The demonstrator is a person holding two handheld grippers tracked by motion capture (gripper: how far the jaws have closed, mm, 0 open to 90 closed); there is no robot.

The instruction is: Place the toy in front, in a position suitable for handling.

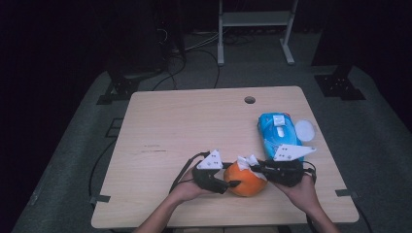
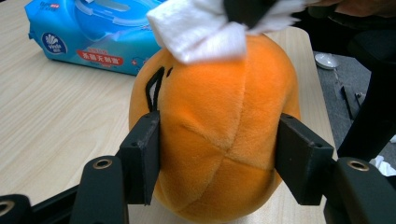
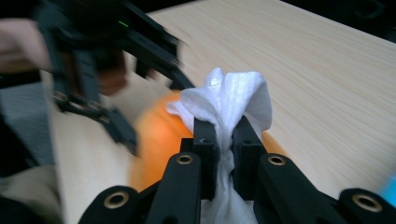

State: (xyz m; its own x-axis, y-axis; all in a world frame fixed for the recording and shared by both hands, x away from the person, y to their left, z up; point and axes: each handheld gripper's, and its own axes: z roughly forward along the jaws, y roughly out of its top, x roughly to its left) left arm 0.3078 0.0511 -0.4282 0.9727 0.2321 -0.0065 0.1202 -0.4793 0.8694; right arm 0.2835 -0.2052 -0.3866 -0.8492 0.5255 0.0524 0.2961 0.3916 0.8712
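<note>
Two grippers meet over one toy near the front edge of the table (image 1: 160, 116) in the high view: our left gripper (image 1: 232, 184) comes at the orange plush ball (image 1: 247, 183) from its left side, and our right gripper (image 1: 253, 167) reaches over its top with a white wipe (image 1: 248, 162). We judge this to be a split of labour, one hand steadying the soft toy so that the other can rub it without rolling it away. The blue pack of wipes (image 1: 278, 133) lies farther back on the right, near enough to pull the next sheet, with a small white lid (image 1: 305, 129) just beside it

In the left gripper view we see what the high view cannot: the two pads sit against the plush ball's (image 2: 219, 126) flanks, part closed and pressing lightly on it, and a black stitched mark shows on the toy's upper left. The wipe (image 2: 201, 30) rests on the crown, and the pack (image 2: 93, 35) lies behind

In the right gripper view the jaws of the right gripper (image 3: 224, 140) are closed tight on the bunched wipe (image 3: 233, 100), its loose folds fanning out above the pads. Beneath it the orange toy (image 3: 159, 135) is blurred, and the left gripper (image 3: 126, 135) shows beyond it
</note>
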